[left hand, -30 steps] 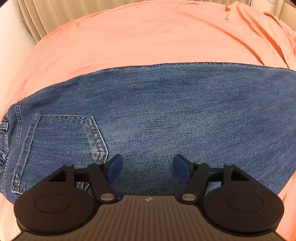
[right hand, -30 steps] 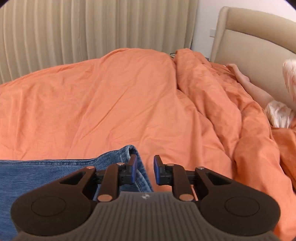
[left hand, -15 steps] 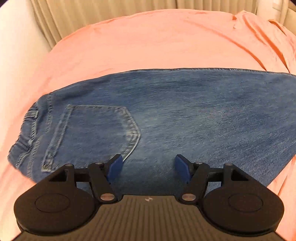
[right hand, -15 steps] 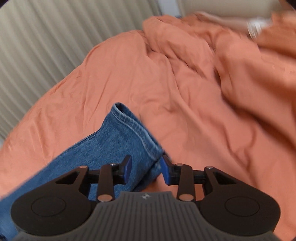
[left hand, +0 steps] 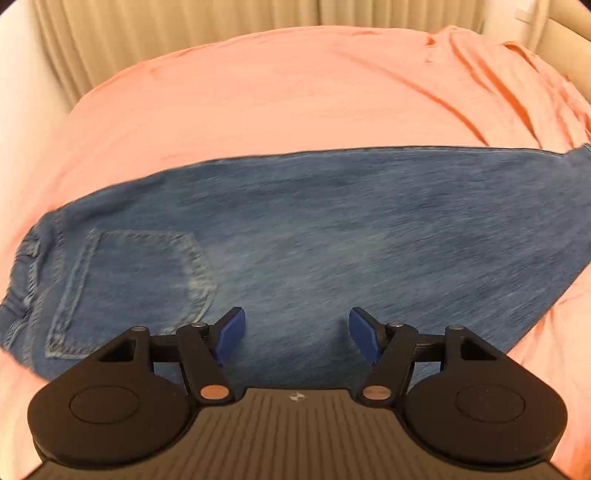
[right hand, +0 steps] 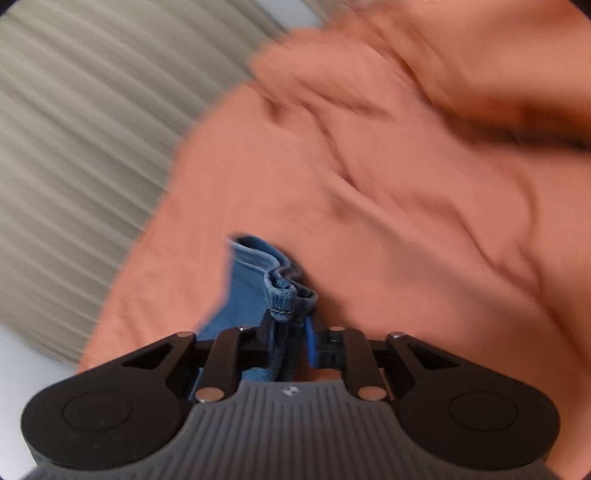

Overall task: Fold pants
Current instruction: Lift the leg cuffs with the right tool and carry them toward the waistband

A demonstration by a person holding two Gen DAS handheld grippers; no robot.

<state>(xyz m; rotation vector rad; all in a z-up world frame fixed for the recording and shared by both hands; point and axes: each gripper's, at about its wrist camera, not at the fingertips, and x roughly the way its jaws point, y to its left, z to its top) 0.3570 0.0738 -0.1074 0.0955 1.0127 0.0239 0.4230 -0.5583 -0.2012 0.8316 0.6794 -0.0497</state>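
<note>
Blue jeans lie folded lengthwise across the orange bed cover, waistband and back pocket at the left, legs running right. My left gripper is open and empty, above the near edge of the jeans by the seat. My right gripper is shut on the leg hem of the jeans, which stands bunched between its fingers and lifted off the cover. The right wrist view is blurred and tilted.
The orange duvet covers the bed, rumpled into ridges at the right. Pleated beige curtains hang behind the bed. A beige headboard corner shows at the far right.
My right gripper closed on the leg hem and lifted it, tilting as it rose. My left gripper drew back a little, so more of the waistband shows.
</note>
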